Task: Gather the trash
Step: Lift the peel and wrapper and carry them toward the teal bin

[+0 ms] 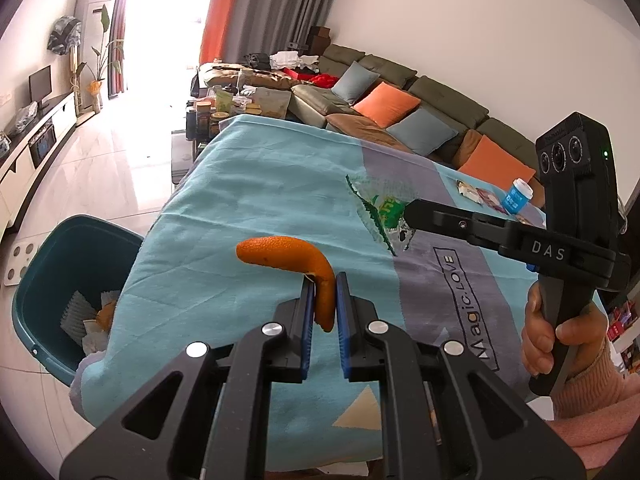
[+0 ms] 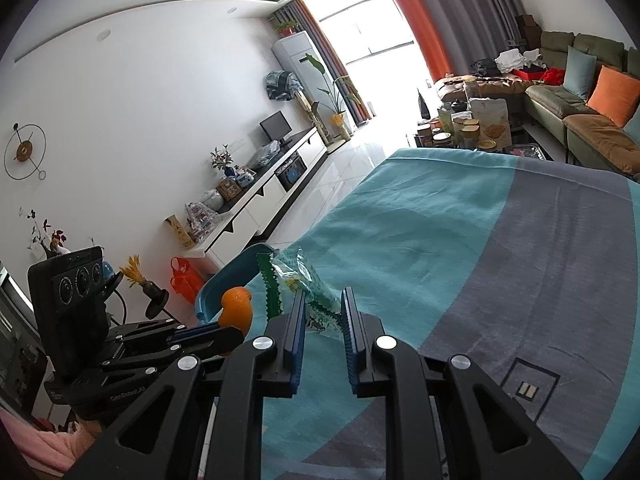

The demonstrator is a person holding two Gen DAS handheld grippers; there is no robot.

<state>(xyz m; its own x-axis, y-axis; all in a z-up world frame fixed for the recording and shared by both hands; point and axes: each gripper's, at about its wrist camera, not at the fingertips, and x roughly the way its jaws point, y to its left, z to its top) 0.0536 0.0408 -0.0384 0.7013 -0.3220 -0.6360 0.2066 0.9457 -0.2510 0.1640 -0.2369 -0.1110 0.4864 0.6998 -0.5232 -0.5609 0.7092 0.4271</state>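
my left gripper (image 1: pixel 324 280) has its fingers clamped on an orange peel (image 1: pixel 296 264); my right gripper (image 2: pixel 324 300) has its fingers clamped on a clear green-edged wrapper (image 2: pixel 298 276) above the desk (image 2: pixel 440 220).

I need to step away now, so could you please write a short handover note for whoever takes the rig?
Left gripper: shut on the curved orange peel, held above the turquoise-and-grey tablecloth.
Right gripper: the clear green-edged plastic wrapper sits between its fingers; whether it is clamped is unclear.
Teal plastic bin: on the floor by the table's edge, already holding white paper and peel.
Left: drop both pieces; then the small blue-and-white cup and flat snack wrappers at the far edge.
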